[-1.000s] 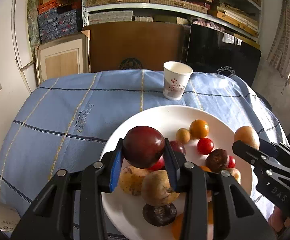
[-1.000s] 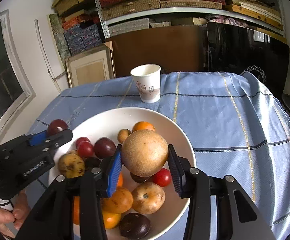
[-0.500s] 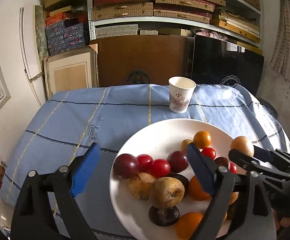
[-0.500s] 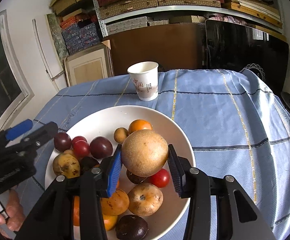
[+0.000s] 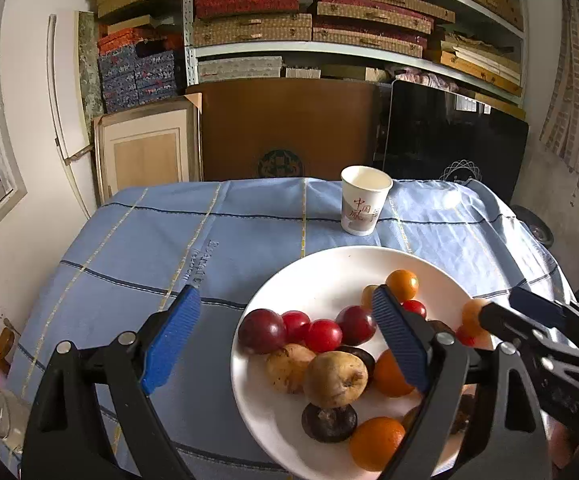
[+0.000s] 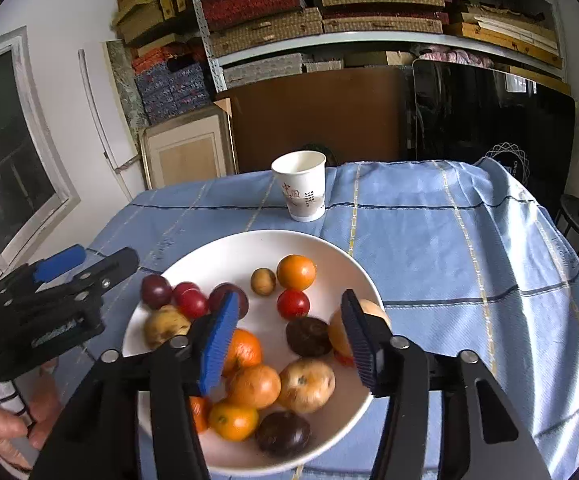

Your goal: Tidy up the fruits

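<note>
Blue checked cloth [image 5: 137, 248] under fruit plate [image 5: 321, 264]; left claw [image 5: 285, 336] wide, right claw [image 6: 289, 332] opening, both empty.

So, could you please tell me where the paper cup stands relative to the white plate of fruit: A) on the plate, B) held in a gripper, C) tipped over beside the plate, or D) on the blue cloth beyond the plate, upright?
D: the paper cup stands upright on the blue cloth, beyond the far rim of the white plate.

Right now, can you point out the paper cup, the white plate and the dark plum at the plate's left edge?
paper cup [image 5: 363, 208], left wrist view, on its printed side wall.
white plate [image 5: 321, 268], left wrist view, on its bare far part.
dark plum [image 5: 262, 330], left wrist view, on its rounded front.
</note>
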Action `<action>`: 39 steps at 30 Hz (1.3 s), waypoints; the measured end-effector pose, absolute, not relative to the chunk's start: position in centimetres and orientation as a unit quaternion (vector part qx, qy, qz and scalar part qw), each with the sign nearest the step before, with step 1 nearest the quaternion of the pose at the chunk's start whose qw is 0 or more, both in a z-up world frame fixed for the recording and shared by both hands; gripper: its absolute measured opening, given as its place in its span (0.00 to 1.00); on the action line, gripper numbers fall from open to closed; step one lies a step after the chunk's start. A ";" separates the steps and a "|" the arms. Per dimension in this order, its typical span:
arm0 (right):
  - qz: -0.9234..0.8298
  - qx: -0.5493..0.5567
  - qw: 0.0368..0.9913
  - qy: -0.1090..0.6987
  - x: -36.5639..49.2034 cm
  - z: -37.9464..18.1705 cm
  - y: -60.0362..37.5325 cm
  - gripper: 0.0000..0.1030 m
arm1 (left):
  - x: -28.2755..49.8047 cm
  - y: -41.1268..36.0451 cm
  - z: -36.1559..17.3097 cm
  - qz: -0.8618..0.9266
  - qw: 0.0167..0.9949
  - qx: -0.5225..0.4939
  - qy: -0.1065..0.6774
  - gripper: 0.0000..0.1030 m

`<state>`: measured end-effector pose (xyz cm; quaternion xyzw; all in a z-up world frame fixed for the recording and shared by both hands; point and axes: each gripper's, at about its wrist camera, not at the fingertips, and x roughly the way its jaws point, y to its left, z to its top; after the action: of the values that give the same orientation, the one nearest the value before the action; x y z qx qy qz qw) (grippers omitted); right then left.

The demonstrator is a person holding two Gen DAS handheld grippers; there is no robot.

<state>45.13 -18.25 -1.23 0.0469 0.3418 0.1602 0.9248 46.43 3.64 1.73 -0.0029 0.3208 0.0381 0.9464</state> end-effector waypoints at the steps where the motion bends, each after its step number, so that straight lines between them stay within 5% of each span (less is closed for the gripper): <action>1: 0.159 0.045 0.926 0.340 44.6 -1.0 -18.4 0.58 | 45.9 3.5 2.1 0.036 0.947 -0.003 0.318 0.85; 11: 0.174 -0.006 0.925 0.338 37.3 0.6 -19.3 0.86 | 38.6 1.9 4.7 0.010 0.950 0.022 0.311 0.95; 23: 0.193 -0.021 0.925 0.326 27.6 -1.5 -20.2 0.89 | 26.4 0.6 2.7 0.010 0.950 0.040 0.310 0.95; 39: 0.207 -0.037 0.919 0.334 25.4 -3.0 -20.0 0.89 | 24.5 1.5 0.3 0.016 0.944 0.039 0.327 0.95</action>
<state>25.40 -19.98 -2.99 -0.0366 0.3344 0.2066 0.9188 24.55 1.52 0.26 0.0391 0.3266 0.0164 0.9442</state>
